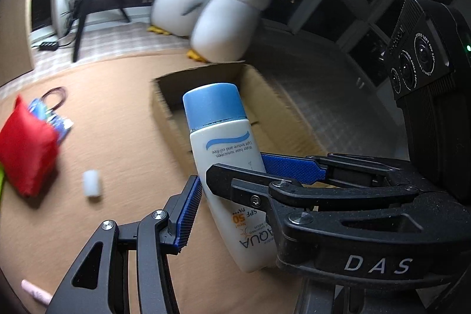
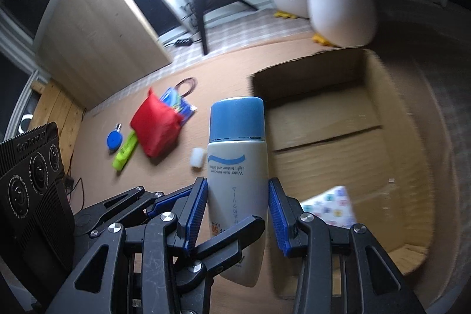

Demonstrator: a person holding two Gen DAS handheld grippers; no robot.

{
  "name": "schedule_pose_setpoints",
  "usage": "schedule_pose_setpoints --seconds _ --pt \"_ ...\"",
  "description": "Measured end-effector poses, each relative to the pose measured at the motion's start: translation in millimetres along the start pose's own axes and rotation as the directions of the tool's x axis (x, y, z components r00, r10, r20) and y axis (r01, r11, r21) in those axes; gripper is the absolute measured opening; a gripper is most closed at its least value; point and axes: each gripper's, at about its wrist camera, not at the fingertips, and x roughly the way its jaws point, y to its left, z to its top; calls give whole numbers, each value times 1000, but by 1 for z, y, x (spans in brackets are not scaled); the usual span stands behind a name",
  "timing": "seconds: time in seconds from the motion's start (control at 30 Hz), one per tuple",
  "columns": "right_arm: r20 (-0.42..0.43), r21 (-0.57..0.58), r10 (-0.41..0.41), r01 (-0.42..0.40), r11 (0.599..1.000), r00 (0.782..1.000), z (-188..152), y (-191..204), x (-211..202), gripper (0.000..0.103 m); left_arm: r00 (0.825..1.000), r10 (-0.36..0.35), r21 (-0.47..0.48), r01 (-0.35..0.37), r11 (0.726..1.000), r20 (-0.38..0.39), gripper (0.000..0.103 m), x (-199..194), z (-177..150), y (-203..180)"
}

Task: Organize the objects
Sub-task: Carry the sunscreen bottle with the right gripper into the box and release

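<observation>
One white sunscreen bottle (image 2: 238,196) with rounded blue cap clamped by ribbed blue jaws of right gripper (image 2: 238,214) and left gripper (image 1: 229,184), one open cardboard box (image 2: 391,167), two plush penguins (image 1: 232,16) behind

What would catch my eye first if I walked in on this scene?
Probably the white sunscreen bottle with its blue cap, held up in the middle between both grippers, the right gripper clamping its sides. Behind it lies an open cardboard box, and two plush penguins stand beyond that. A red pouch lies on the tan surface, left of the bottle.
</observation>
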Motion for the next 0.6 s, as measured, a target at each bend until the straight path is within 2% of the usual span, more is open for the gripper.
schedule_pose_setpoints --seconds 0.3,0.6 --pt "17 66 -45 44 997 999 -3 -52 -21 39 999 -38 46 40 998 -33 53 38 10 -41" --pt "23 100 -70 67 993 997 -5 -75 -25 39 997 -48 76 52 996 -55 53 57 14 -59"
